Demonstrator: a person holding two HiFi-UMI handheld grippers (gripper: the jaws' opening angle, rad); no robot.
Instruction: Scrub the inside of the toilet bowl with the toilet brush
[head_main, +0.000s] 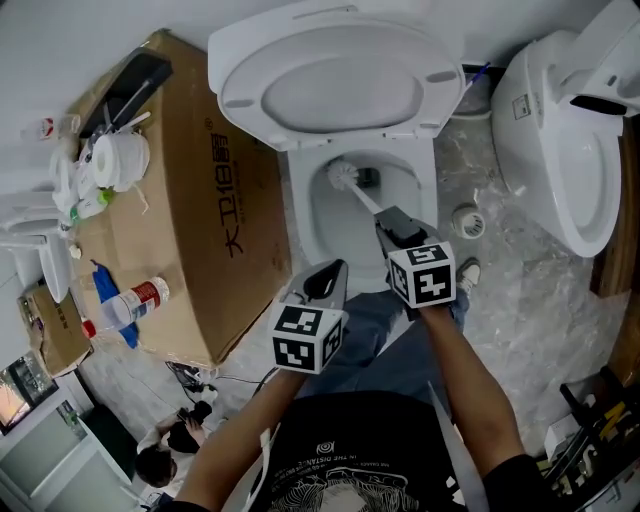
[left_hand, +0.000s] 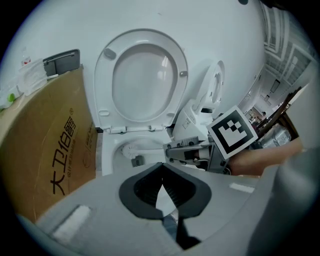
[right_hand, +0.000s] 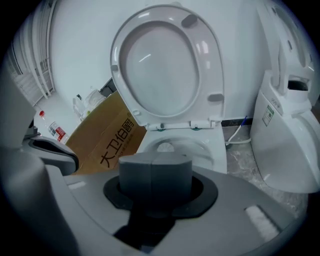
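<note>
The white toilet bowl (head_main: 322, 222) stands with its seat and lid (head_main: 335, 85) raised. A white toilet brush (head_main: 343, 176) has its head down inside the bowl, next to the dark outlet. Its handle slopes back to my right gripper (head_main: 392, 226), which is shut on it over the bowl's front right. In the right gripper view the brush head (right_hand: 165, 147) shows just above the shut jaws of my right gripper (right_hand: 156, 165); the handle is hidden. My left gripper (head_main: 327, 282) hovers at the bowl's front rim, shut and holding nothing. The left gripper view shows the brush (left_hand: 129, 150) and my left gripper (left_hand: 161, 170).
A large cardboard box (head_main: 215, 215) lies close on the toilet's left, with bottles and a white roll (head_main: 118, 160) on it. A second toilet (head_main: 565, 130) stands at the right. A round floor fitting (head_main: 467, 221) sits between them. My legs are in front of the bowl.
</note>
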